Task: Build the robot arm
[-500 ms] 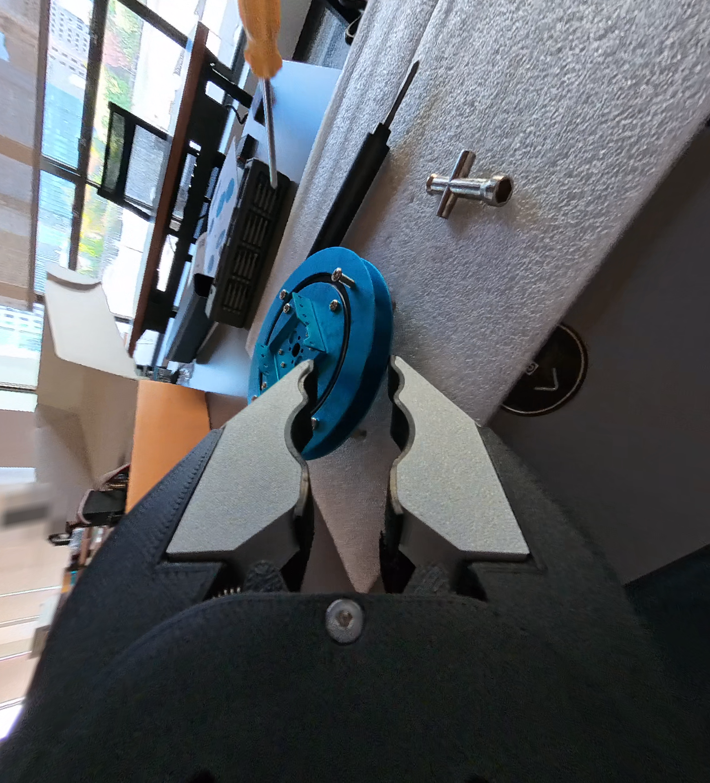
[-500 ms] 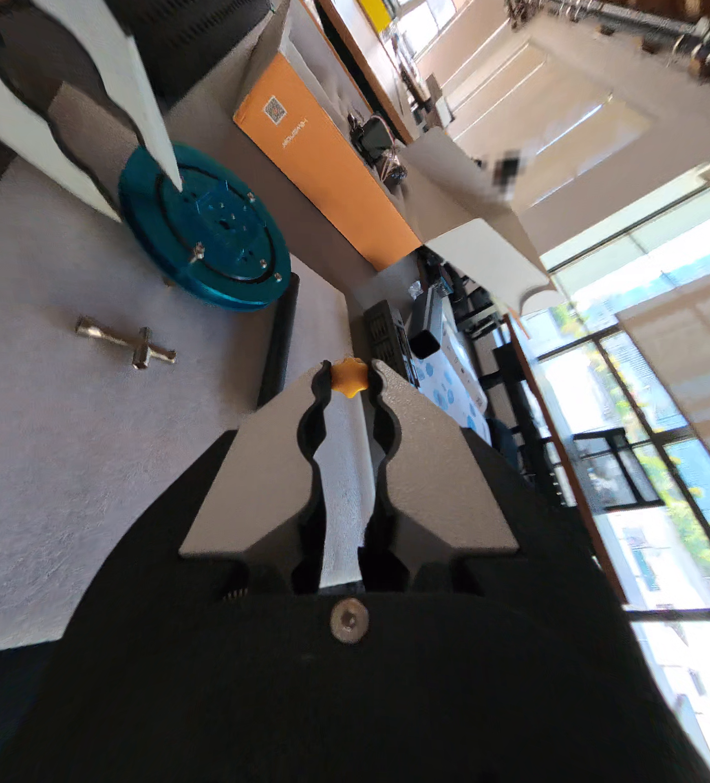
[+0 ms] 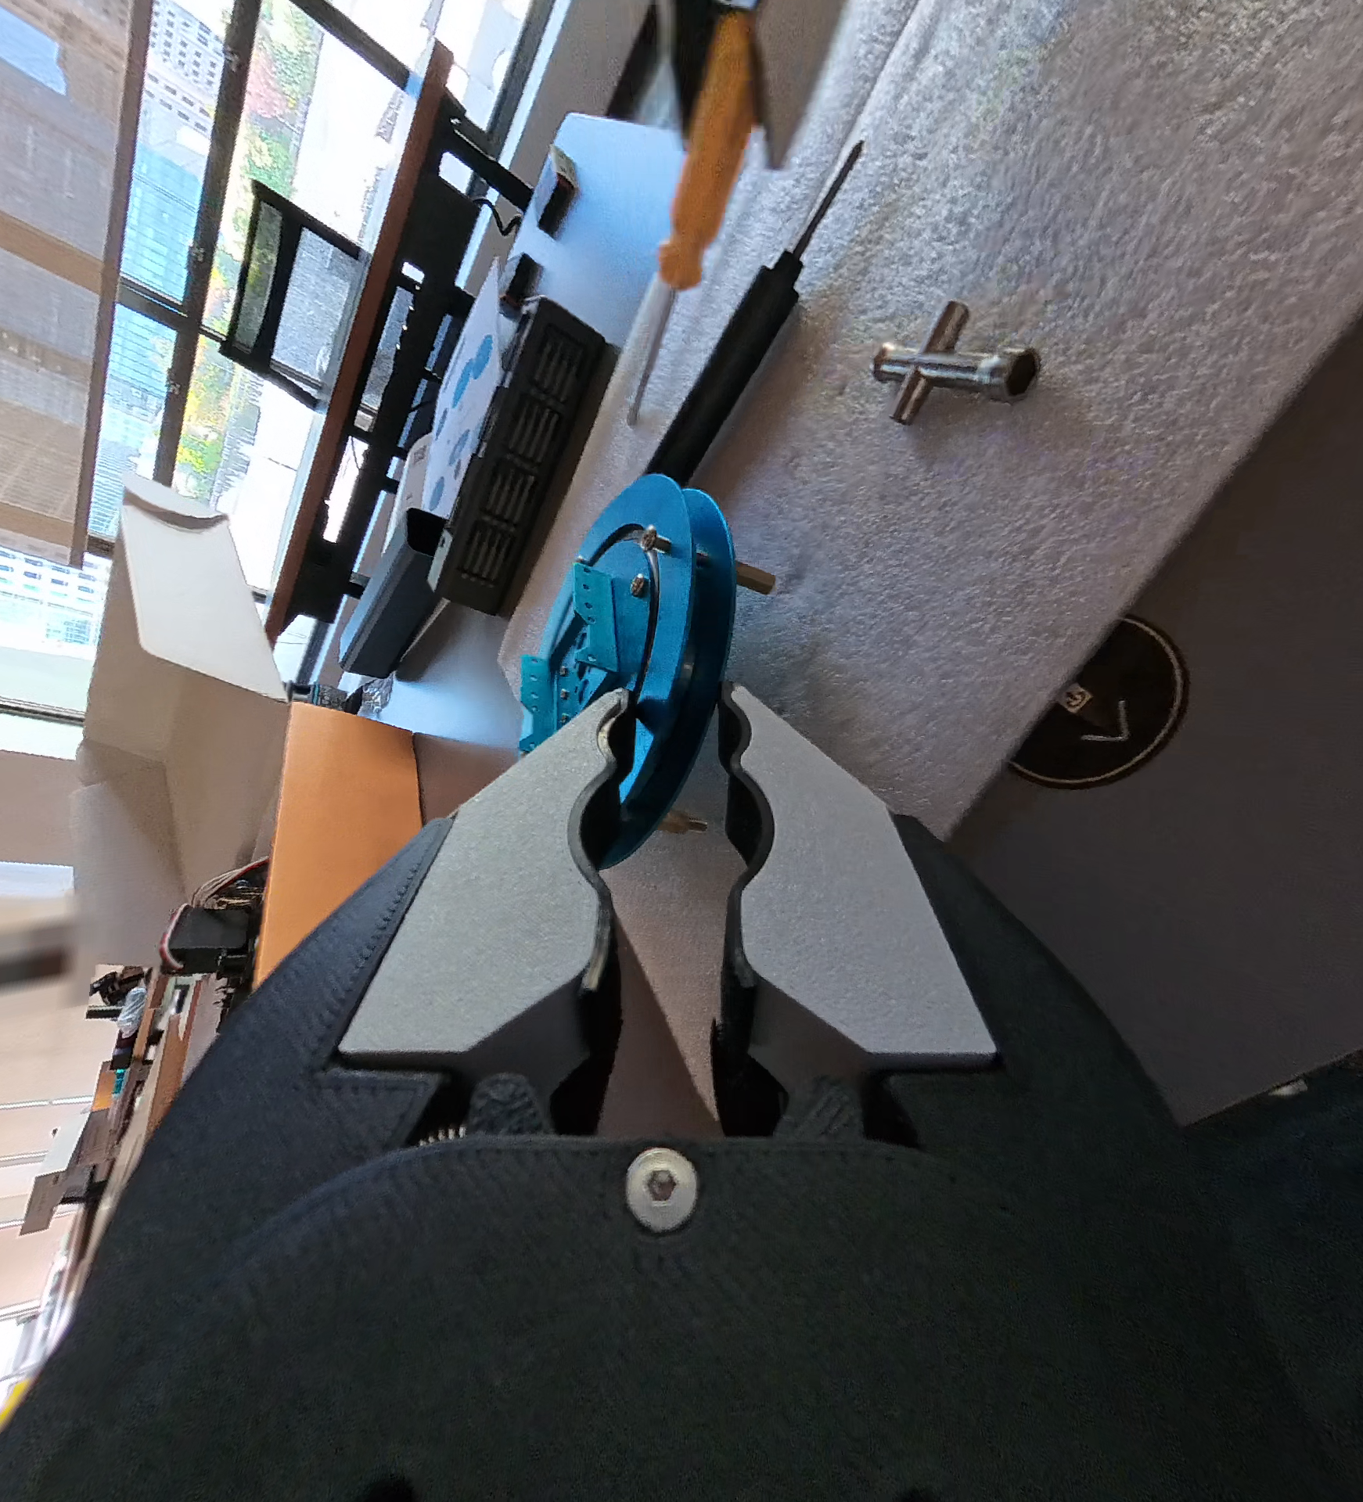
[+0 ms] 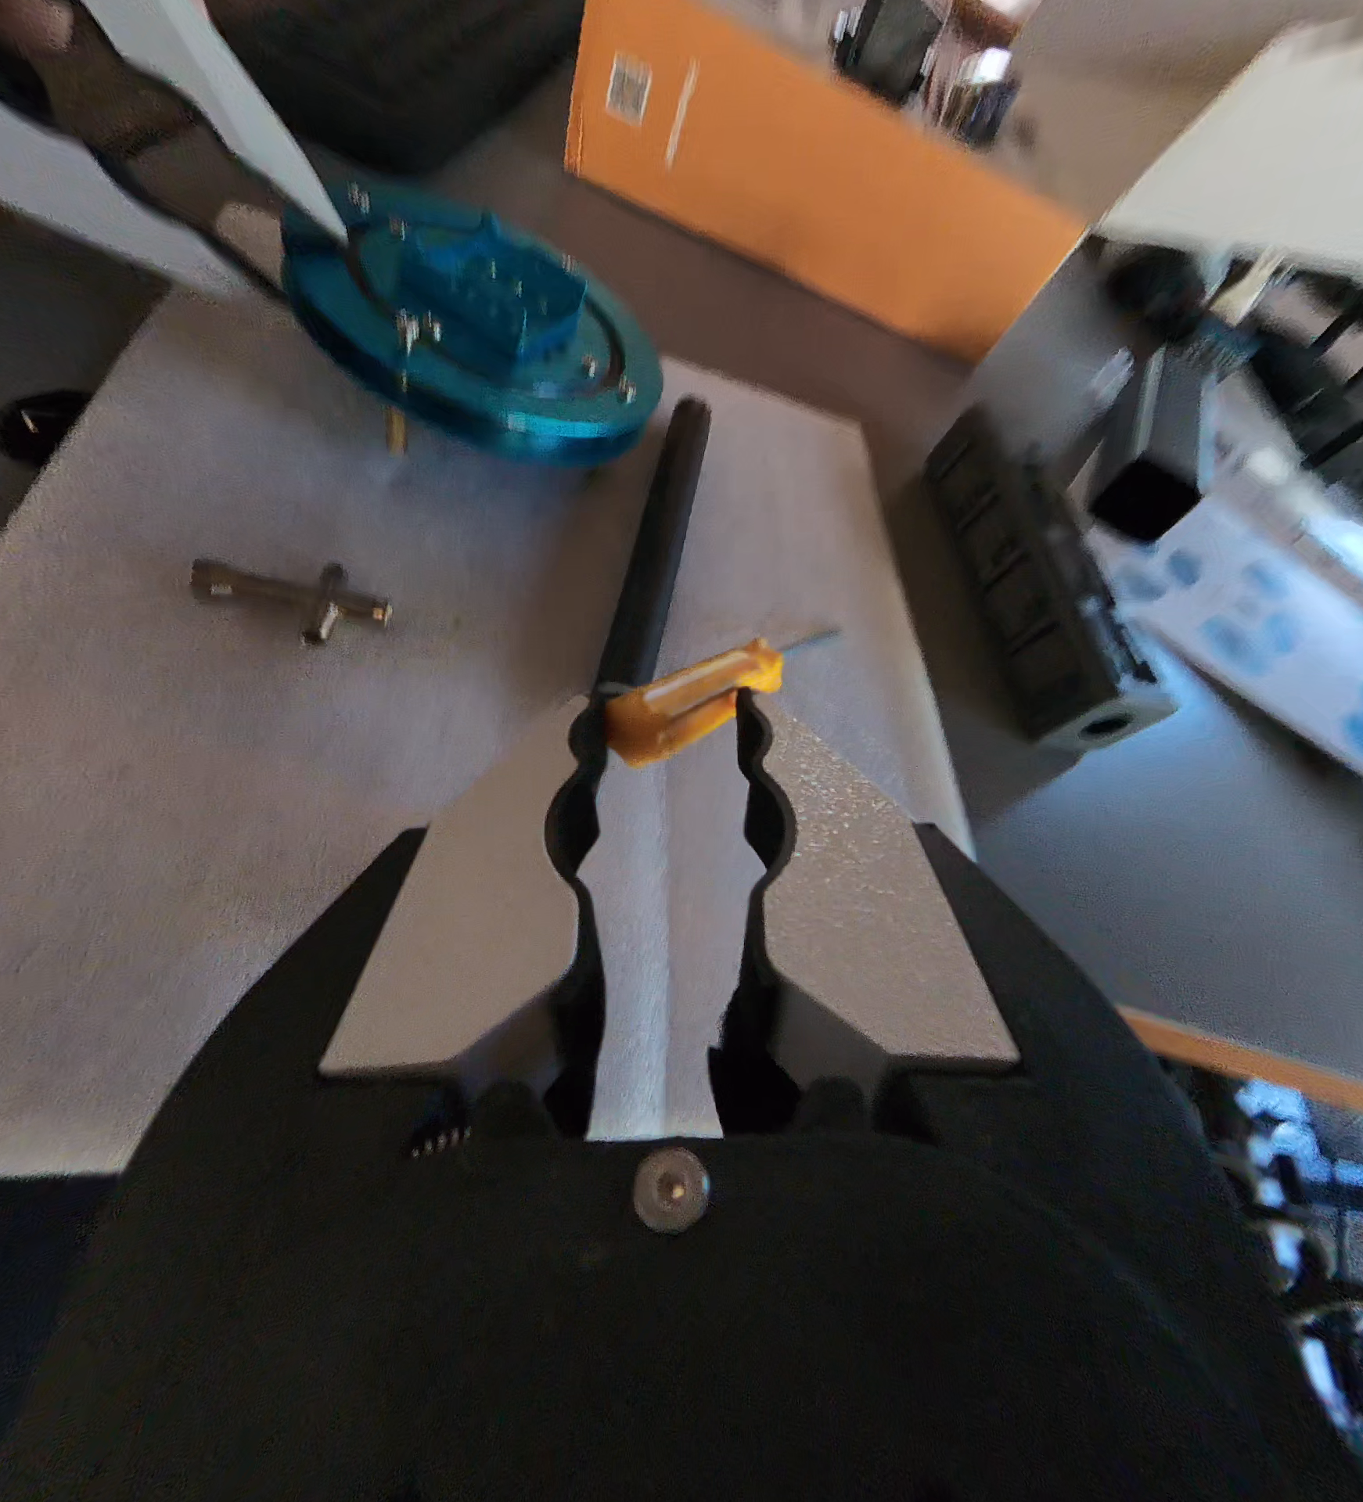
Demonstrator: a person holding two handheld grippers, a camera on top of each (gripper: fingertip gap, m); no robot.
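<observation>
Left gripper (image 3: 670, 703): fingers part-closed, clamped across the near rim of the blue disc (image 3: 646, 618), one finger on top and one underneath (clearer in the right wrist view). Half a second ago the disc faced the camera more openly. Now it is tipped close to edge-on, with its brass standoffs clear of the foam pad (image 3: 1068, 244). So the near side appears lifted; the far edge may still rest on the pad, can't tell.

Right gripper (image 4: 670, 703): fingers narrow, pinching the handle of the orange screwdriver (image 4: 694, 699) at the very tips. The handle was end-on before. Now it lies crosswise, shaft pointing right, just above the pad. The view is motion-blurred, so the hand is mid-swing. In the left wrist view the screwdriver has come down and closer to the disc; its tip sits near the pad's edge.

Further out on the pad: the black driver (image 4: 654, 553) runs lengthwise up to the disc, and the metal cross wrench (image 4: 296, 597) lies apart to the left. Both are unmoved.

Beyond the pad: black bit case (image 4: 1036, 585), orange box (image 4: 784, 179).
</observation>
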